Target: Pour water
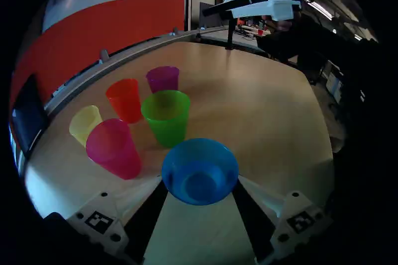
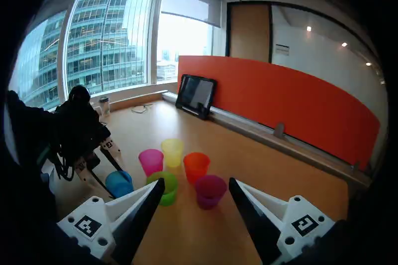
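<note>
Pale wooden table (image 2: 303,185) beside a long orange partition (image 2: 278,96), tall windows (image 2: 114,36) onto glass towers (image 2: 107,51), ceiling strip lights (image 1: 321,10).

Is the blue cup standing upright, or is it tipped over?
Upright. The blue cup has its open mouth facing up, and in the right gripper view its walls stand straight, not leaning.

the left gripper view sits low and close over the wooden table (image 1: 278,116). it faces across the table toward the orange partition (image 1: 114,31), with the blue cup (image 1: 200,170) right at the lens. the right gripper view looks from higher and farther off, angled down the table toward the windows (image 2: 109,41). both views share the table, the partition and the cluster of cups (image 2: 195,165), seen from roughly opposite sides.
</note>
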### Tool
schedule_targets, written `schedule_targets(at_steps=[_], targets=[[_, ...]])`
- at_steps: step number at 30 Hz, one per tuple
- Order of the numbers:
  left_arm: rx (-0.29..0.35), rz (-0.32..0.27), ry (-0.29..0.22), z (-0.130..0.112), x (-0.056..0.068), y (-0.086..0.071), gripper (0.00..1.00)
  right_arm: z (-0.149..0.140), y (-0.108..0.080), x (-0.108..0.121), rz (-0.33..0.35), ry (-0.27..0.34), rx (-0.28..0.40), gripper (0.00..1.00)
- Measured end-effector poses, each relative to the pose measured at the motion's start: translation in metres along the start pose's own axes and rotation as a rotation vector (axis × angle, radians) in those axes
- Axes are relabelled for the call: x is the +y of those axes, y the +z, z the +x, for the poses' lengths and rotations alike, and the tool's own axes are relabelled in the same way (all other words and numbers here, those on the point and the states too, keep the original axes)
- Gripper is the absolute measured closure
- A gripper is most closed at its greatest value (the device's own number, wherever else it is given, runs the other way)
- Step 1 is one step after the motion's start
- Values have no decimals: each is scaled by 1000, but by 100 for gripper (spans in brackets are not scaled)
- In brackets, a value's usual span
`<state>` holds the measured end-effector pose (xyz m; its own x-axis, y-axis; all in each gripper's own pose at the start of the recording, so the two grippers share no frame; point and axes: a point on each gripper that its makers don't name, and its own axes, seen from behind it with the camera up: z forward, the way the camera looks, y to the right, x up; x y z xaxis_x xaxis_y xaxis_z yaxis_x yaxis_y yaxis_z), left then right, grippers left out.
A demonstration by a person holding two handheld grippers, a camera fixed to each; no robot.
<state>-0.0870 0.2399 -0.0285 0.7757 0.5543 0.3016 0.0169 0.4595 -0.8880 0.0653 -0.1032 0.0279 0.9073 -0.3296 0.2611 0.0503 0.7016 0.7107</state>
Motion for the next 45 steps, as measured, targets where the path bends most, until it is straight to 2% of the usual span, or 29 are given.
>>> schedule_targets(at_steps=[11,23,35,45], targets=[[45,28,-2,10,-9,-13,16,0,7,-6,17,4,-3,0],[131,73,6,37,-20,-44,16,-12,22,-17,49,-15,-33,0],[186,141,45,58,-30,-72,16,-35,41,-34,93,-37,-87,0],[259,178,26,81,-38,-93,16,-57,57,-50,131,-48,-127,0]])
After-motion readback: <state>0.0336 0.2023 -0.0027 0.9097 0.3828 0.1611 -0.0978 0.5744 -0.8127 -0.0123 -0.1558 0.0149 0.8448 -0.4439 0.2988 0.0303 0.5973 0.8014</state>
